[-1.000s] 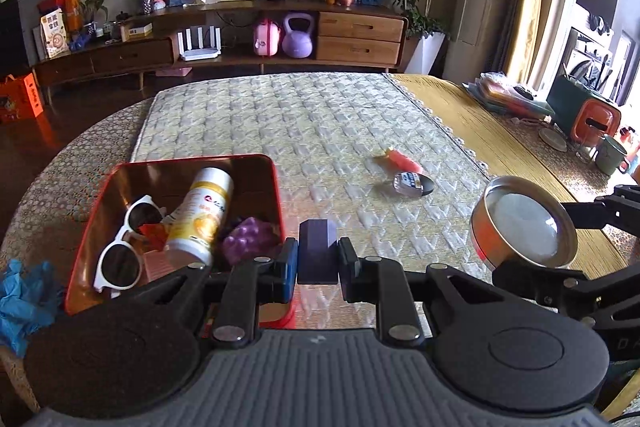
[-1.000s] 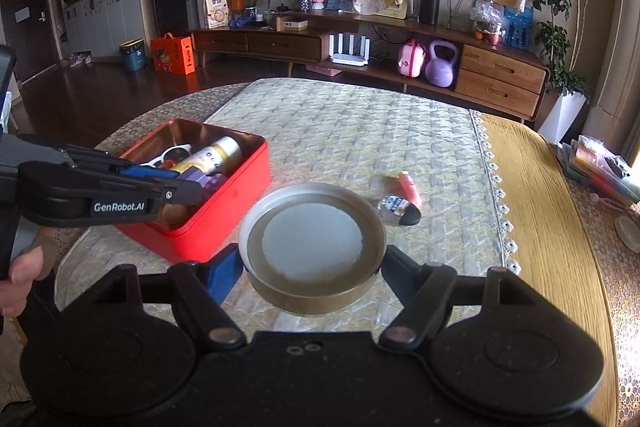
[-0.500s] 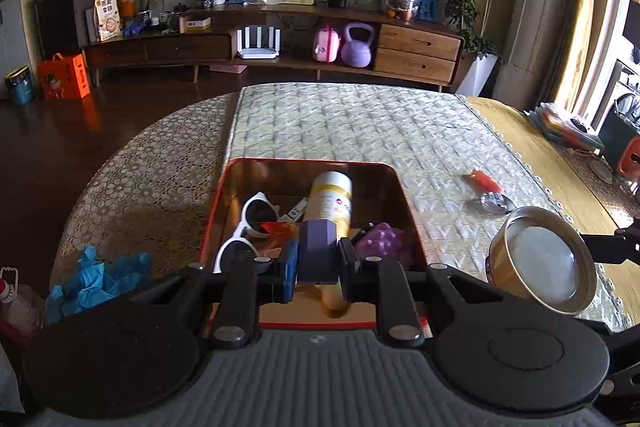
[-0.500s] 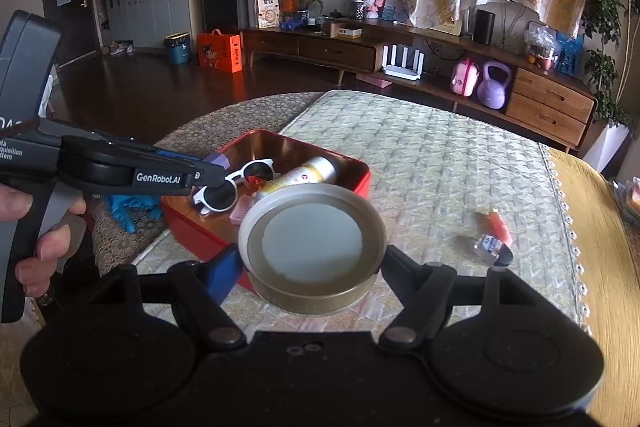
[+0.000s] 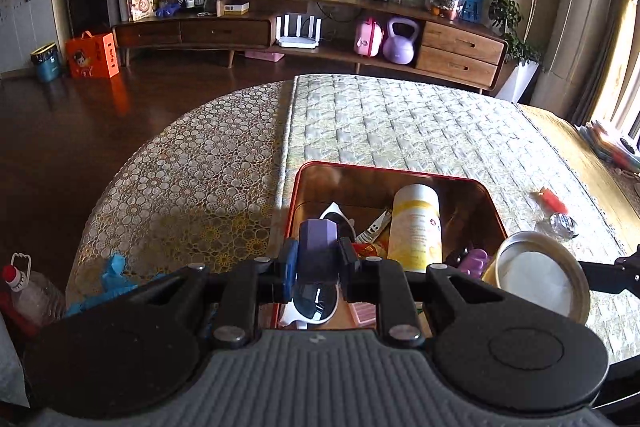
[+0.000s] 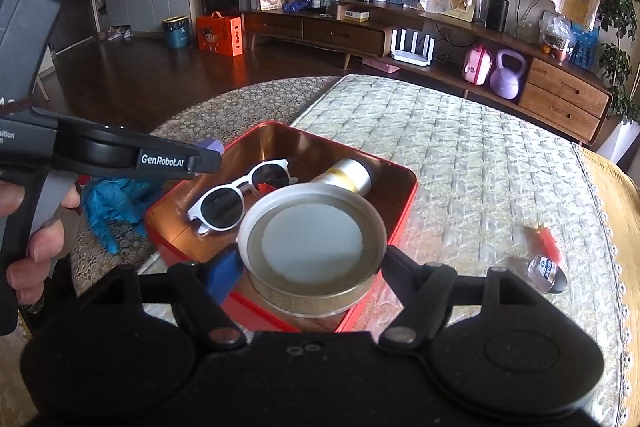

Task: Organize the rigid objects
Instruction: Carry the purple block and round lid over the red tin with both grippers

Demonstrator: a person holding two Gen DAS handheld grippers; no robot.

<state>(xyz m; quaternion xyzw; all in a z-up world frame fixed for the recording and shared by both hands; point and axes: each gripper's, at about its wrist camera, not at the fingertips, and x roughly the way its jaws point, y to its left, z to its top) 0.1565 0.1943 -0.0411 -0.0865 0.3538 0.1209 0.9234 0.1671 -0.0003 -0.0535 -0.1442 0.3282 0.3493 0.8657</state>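
Red tin box (image 5: 294, 211) sits on the quilted table (image 5: 400, 123) and serves as the landmark. Left of the box, blue gloves (image 6: 108, 201) lie on the table, and a person's hand (image 6: 34, 231) grips the handle of the left claw (image 5: 318, 259). That claw is nearly closed, clamped on a small purple block (image 5: 318, 241), which hangs over the box's near left part, above the white sunglasses (image 6: 236, 197) lying inside. Further right inside the box lie a white and yellow bottle (image 5: 416, 223) and a purple knobbly object (image 5: 474, 263). The right claw (image 6: 312, 267) stands wide, its pads pressing both sides of a round metal lid (image 6: 314, 239), held flat over the box's near right corner. Right of the box, well apart on the table, lie a small red item (image 6: 546, 241) and a small clear bottle (image 6: 546, 273).
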